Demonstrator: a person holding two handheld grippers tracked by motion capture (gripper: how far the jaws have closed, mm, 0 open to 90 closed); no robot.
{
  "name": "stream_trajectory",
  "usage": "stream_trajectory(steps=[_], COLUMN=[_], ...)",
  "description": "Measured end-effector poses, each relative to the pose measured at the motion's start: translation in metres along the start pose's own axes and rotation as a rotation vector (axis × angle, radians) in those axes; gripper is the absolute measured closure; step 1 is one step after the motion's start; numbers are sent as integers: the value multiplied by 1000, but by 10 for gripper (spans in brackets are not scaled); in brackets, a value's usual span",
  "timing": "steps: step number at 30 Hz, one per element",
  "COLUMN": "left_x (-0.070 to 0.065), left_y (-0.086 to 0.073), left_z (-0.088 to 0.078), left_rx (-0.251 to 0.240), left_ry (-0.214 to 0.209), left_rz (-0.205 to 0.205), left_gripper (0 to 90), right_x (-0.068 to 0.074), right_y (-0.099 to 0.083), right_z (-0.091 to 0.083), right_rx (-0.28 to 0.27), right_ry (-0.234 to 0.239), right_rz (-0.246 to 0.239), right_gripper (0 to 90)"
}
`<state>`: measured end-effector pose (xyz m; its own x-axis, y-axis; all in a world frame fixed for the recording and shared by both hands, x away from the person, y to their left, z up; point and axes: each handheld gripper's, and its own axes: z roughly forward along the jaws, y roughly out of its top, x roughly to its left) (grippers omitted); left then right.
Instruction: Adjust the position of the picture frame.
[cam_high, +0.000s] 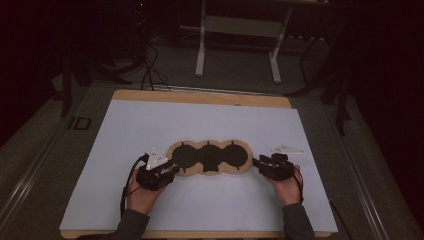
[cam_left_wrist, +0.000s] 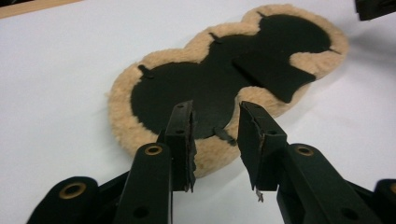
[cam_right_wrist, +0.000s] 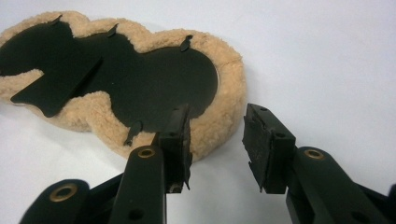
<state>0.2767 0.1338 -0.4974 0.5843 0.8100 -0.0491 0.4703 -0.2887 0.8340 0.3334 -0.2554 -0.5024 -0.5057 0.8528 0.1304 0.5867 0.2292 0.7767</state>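
Tan fleecy three-lobed pad (cam_high: 209, 157), black centre, flat on white table (cam_high: 150, 130)

text: "ID" | on: floor mat (cam_high: 80, 123), left of table (cam_high: 200, 97) | no other legible txt

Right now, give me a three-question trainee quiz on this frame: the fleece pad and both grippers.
1. True or false: the left gripper is clamped on the fleece pad.
2. How many round black lobes does the pad's black panel form? A) two B) three C) four
3. Fill in: the pad lies flat on a ____ sheet that covers the wooden table.

Key
1. False. In the left gripper view its fingers stand apart over the pad's near edge, pressing on nothing; the right gripper is open at the other end too.
2. B, three in a row.
3. White.
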Motion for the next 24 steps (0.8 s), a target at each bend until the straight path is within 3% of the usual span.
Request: stream_trajectory(steps=[3, 13, 24], left_x=[-2, -19, -31], left_y=[1, 7, 7], left_z=[1, 9, 17], left_rx=[-5, 19, 36], left_ry=[-25, -62, -103], left_rz=[-8, 43, 79], left_gripper=[655, 621, 617], right_x=[0, -2, 2], right_y=[1, -4, -13], right_z=[0, -7, -2], right_rx=[4, 26, 26], right_ry=[6, -3, 6], right_rz=[-2, -41, -41], right_gripper=[603, 590, 587])
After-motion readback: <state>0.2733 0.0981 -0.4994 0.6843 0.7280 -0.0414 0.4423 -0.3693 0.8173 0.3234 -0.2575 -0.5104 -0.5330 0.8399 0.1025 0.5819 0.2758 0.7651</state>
